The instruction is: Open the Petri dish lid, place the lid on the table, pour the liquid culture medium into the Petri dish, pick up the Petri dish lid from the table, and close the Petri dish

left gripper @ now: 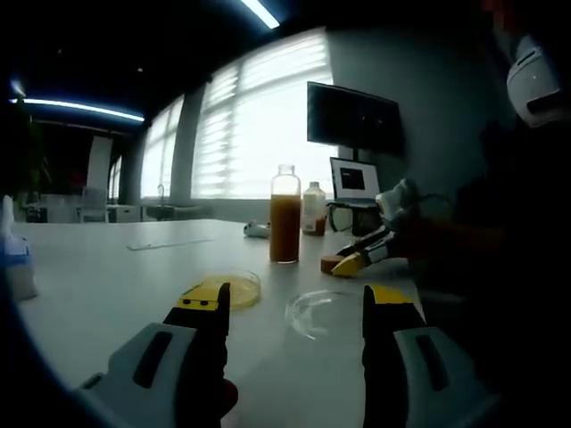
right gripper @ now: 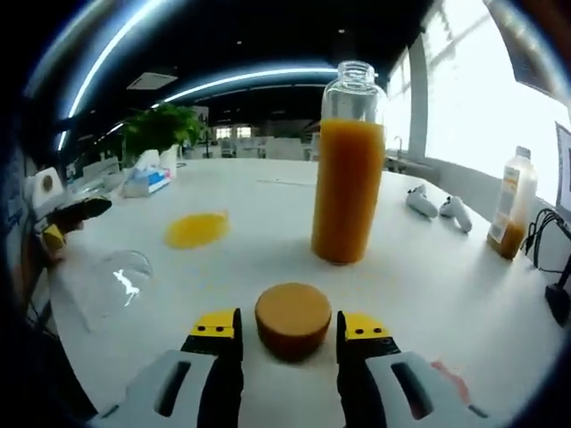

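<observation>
A: Start with the work surface.

B: A white table [left gripper: 107,285] carries all items. In the left gripper view a wall screen [left gripper: 352,118] hangs beside bright windows [left gripper: 259,125] behind it.

A: Tallest item on it?

B: A glass bottle [right gripper: 348,165] of orange liquid culture medium stands upright, uncapped, near the table's middle. A smaller bottle [right gripper: 511,214] with less liquid stands well apart, toward the window side. A potted plant [right gripper: 161,129] and a tissue box [right gripper: 147,181] sit at the far end in the right gripper view.

A: Location of the Petri dish?

B: The Petri dish [left gripper: 227,287] sits on the table holding yellow medium, uncovered. The Petri dish lid [left gripper: 323,312], clear, lies on the table just beside it, apart from the dish.

A: State of the left gripper?

B: The left gripper [left gripper: 294,308] has jaws spread wide with nothing between them. It sits above the table, dish ahead of its left jaw, lid between the jaws but farther on.

A: And the right gripper?

B: The right gripper [right gripper: 287,325] has jaws parted, flanking a round brown bottle cap [right gripper: 293,316] on the table. Contact with the cap cannot be confirmed; it looks released.

A: Smallest items?

B: Two white handheld objects [right gripper: 437,205] lie near the smaller bottle; possibly controllers, too small to identify.
</observation>
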Available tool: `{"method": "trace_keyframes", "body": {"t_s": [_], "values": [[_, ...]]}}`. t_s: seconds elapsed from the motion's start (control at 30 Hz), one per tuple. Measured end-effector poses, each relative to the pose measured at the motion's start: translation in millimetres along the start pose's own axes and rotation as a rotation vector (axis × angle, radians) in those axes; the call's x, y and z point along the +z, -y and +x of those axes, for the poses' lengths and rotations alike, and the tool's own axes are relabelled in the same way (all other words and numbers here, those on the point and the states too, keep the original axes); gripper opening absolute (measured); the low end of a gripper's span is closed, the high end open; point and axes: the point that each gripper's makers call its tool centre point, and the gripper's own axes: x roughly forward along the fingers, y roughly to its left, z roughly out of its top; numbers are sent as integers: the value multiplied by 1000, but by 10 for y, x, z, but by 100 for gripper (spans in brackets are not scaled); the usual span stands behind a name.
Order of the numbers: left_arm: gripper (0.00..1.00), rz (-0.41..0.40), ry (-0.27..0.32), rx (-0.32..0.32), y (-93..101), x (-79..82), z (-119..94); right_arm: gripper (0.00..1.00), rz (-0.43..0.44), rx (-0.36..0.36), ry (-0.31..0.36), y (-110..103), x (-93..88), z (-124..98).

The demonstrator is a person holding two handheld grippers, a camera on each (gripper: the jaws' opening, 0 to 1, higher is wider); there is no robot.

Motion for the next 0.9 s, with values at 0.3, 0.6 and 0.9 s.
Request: {"method": "trace_keyframes", "body": {"t_s": [0.3, 0.6, 0.9], "values": [[51, 3, -2, 0, 2, -4, -3, 28, -4, -3, -9, -15, -14, 7], [51, 5, -2, 0, 6, -3, -5, 27, -8, -17, 1, 0, 4, 1], [51, 7, -4, -1, 14, -5, -6, 27, -1, -49, 85, 97, 176, -79]]}}
